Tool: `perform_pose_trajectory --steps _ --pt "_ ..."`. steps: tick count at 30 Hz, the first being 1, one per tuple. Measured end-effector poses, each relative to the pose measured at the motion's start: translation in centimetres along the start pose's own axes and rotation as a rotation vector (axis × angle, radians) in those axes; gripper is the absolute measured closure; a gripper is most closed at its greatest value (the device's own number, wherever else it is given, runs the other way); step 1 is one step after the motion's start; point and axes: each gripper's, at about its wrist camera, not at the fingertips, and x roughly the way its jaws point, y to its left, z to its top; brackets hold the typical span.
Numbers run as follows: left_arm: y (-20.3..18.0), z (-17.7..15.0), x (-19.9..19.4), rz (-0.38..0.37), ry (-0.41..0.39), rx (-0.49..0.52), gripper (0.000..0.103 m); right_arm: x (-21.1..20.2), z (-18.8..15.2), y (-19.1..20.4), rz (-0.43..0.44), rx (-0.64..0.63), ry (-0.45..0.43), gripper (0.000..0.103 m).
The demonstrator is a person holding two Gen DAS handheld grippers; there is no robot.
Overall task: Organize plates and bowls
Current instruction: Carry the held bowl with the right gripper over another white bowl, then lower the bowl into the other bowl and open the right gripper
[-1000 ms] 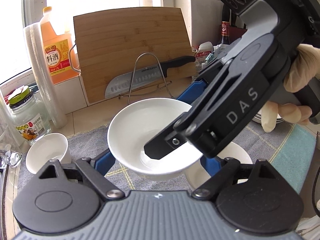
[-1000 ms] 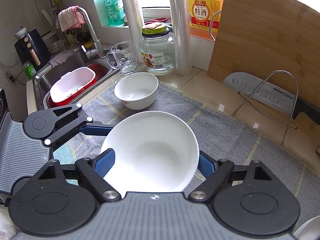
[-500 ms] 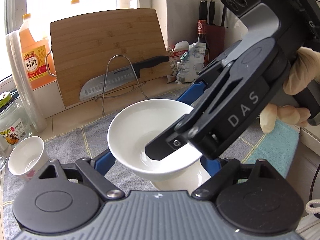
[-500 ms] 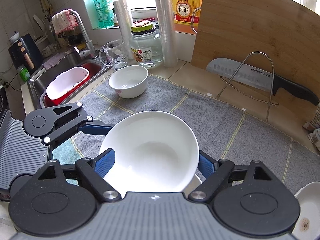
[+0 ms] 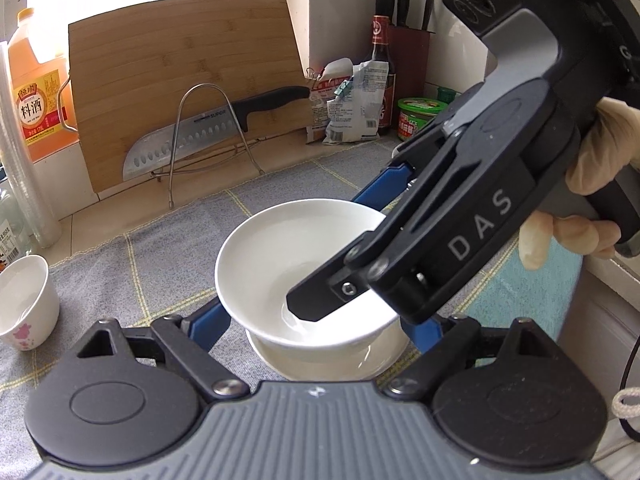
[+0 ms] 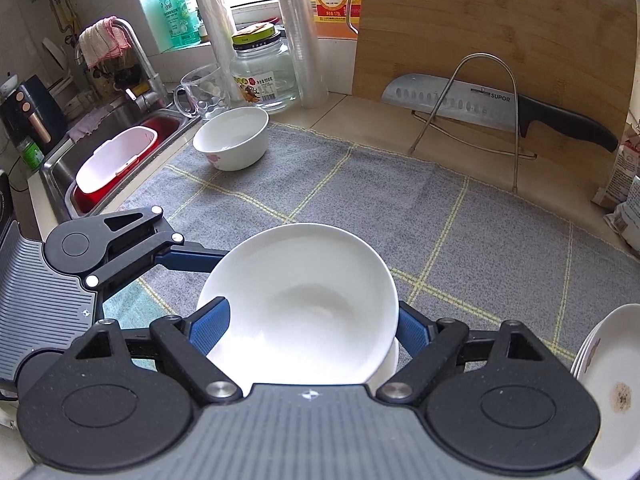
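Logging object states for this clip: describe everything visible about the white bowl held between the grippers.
The white bowl is plain, glossy, ceramic-looking, wide and shallow, upright and apparently empty. The left gripper and right gripper both flank it with blue pads at its sides. It sits directly above a second white dish, over the grey checked mat; whether the two touch is unclear. In the left view a black finger of the right gripper crosses its inside.

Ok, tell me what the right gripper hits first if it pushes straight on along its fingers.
Nothing new: the right gripper already has the white bowl between its blue pads. Beyond the bowl, its downward line probably meets the grey mat; depth is unclear.
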Motion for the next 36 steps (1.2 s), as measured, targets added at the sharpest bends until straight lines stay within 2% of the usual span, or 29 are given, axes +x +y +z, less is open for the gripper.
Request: perform_pose_trajectory --steps 10,30,36 --pt "-0.2 -0.6 1.0 -0.010 0.037 0.007 0.012 1.2 -1.0 -0.6 0.003 0.034 0.027 0.012" --pt "-0.1 -0.7 1.7 -0.019 0.050 0.007 0.012 1.5 -1.3 -1.0 0.010 0.049 0.033 0.012" --pt "0.2 -0.7 1.9 -0.032 0.052 -0.006 0.008 1.6 -1.3 -1.0 0.009 0.049 0.034 0.012"
